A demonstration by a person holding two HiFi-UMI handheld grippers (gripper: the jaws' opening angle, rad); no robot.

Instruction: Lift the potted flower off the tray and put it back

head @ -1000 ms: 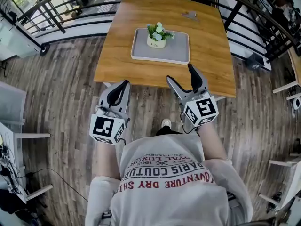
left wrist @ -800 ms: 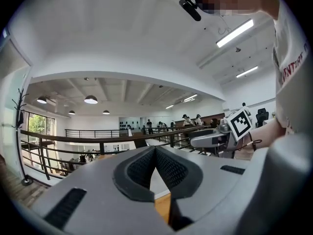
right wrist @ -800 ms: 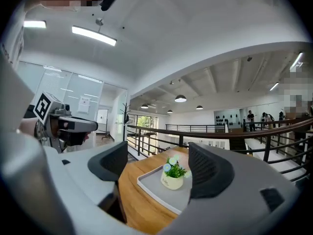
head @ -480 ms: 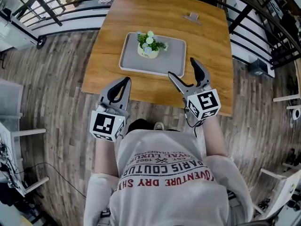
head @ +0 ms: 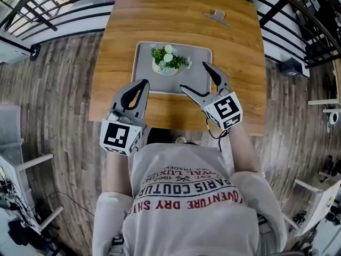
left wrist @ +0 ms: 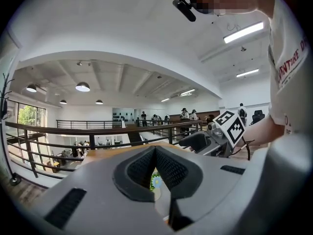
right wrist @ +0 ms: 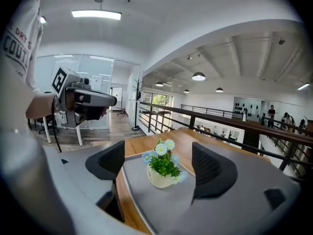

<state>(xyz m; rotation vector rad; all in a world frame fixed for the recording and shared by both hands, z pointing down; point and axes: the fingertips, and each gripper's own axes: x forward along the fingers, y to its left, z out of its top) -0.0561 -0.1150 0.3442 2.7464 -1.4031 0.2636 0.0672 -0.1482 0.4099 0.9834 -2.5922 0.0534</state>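
Observation:
A small cream pot of white and blue flowers (head: pixel 168 62) stands upright on the left part of a grey tray (head: pixel 198 78) on the wooden table (head: pixel 122 41). My right gripper (head: pixel 194 76) hangs open over the tray's near right part. Its jaws have just been opening with nothing between them. In the right gripper view the potted flower (right wrist: pixel 163 170) shows ahead of the right gripper (right wrist: pixel 160 160), apart from the pads. My left gripper (head: pixel 143 82) is shut and empty over the table's near edge, beside the tray's front left corner. Through its slit a bit of flower (left wrist: pixel 155 181) shows.
A small metal clip (head: pixel 217 16) lies on the table's far side. Black railings (head: pixel 53 12) run round the table's far and right sides. Plank floor (head: pixel 58 84) lies to the left, with white furniture (head: pixel 16 164) at the left edge.
Both grippers have moved forward from the floor in front of the table to above its near edge. The right one now reaches over the tray, with its jaws spread wider.

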